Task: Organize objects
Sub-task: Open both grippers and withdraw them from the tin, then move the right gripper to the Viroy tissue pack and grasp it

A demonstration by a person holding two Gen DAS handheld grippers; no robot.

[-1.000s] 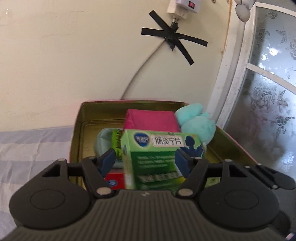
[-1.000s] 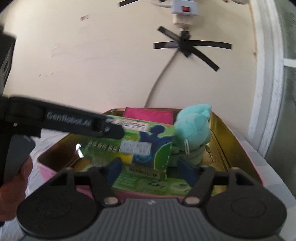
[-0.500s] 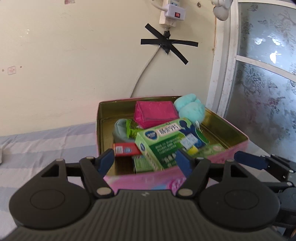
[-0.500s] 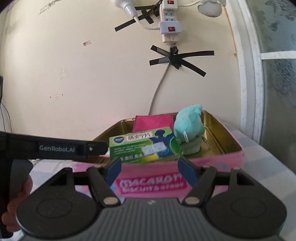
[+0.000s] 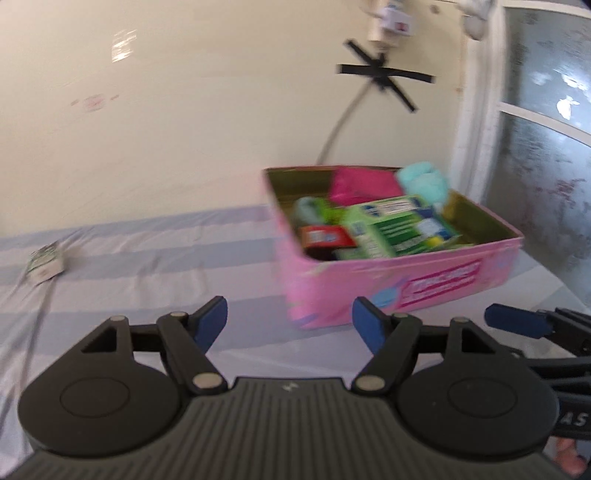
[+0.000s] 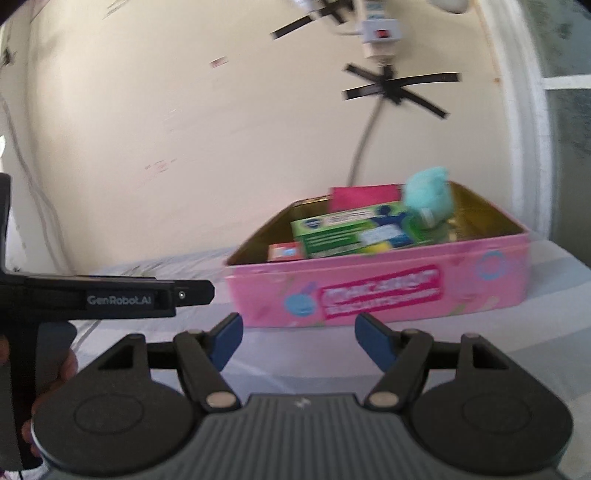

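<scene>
A pink biscuit tin (image 5: 406, 291) (image 6: 376, 291) stands on the striped cloth near the wall. Inside lie a green medicine box (image 5: 399, 225) (image 6: 351, 232), a magenta pouch (image 5: 364, 184) (image 6: 364, 195), a teal plush toy (image 5: 424, 181) (image 6: 430, 194) and a small red packet (image 5: 325, 236) (image 6: 284, 251). My left gripper (image 5: 290, 326) is open and empty, set back from the tin's near left corner. My right gripper (image 6: 297, 336) is open and empty too, in front of the tin's long side. The left gripper's body (image 6: 110, 295) shows at the left of the right wrist view.
A small green-and-white packet (image 5: 46, 262) lies on the cloth at far left. A power strip (image 6: 378, 33) and taped cable (image 6: 391, 88) hang on the cream wall behind the tin. A frosted glass door (image 5: 546, 147) stands on the right.
Both grippers have pulled back from above the tin. The green medicine box, earlier between the left fingers, now lies in the tin. The tin looks smaller and further right.
</scene>
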